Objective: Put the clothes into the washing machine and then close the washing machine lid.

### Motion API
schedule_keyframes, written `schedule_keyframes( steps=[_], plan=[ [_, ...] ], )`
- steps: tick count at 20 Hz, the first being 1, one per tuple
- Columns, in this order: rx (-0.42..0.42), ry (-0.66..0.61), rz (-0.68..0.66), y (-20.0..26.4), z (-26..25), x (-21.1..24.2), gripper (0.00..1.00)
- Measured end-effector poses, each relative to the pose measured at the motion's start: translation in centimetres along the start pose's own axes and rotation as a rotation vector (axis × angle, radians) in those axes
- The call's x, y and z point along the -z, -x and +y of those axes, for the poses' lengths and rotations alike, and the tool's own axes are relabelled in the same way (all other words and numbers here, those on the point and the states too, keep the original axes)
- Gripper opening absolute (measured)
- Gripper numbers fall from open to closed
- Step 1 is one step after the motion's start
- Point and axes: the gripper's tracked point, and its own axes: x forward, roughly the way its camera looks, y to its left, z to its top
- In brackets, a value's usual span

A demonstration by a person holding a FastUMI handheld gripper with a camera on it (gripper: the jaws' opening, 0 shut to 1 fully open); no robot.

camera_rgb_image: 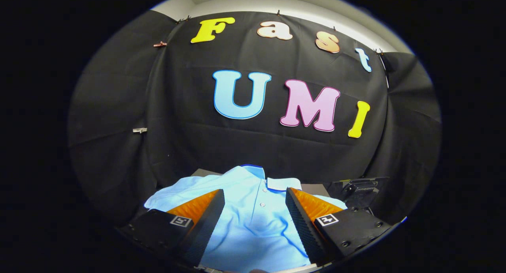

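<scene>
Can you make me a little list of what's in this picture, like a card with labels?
clothing: light blue polo shirt, lying spread out, collar at the far end
surface: dark tabletop under the shirt
gripper: jaws open, one on each side of the shirt's button placket, not pressing it
behind: black cloth wall
beside shirt: dark object, too unclear to name

Pretty dim booth overall, the dark cloth wall point(253, 146) soaks up most of the light, while the pale blue shirt point(253, 221) is lit hard from above and nearly blows out in the middle. Heavy fisheye bend toward the edges, and the fingers point(205, 213) up close look a bit soft and shadowed.
</scene>
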Motion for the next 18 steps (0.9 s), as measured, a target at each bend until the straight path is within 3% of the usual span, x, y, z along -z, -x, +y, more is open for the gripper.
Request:
schedule_keyframes(
  steps=[4,7,9,13,15,18],
  plan=[
    [-0.015,-0.019,0.131,-3.8,-0.2,2.8,0.98],
    [-0.034,-0.044,0.380,-5.4,-0.1,8.9,0.98],
    [-0.031,-0.142,0.396,-5.8,0.0,8.7,1.00],
    [-0.068,-0.075,0.440,-5.5,0.1,8.7,0.97],
    [-0.110,-0.057,0.451,-5.4,-0.3,9.0,0.81],
    [-0.175,0.005,0.397,-5.6,0.1,8.9,0.19]
  ],
)
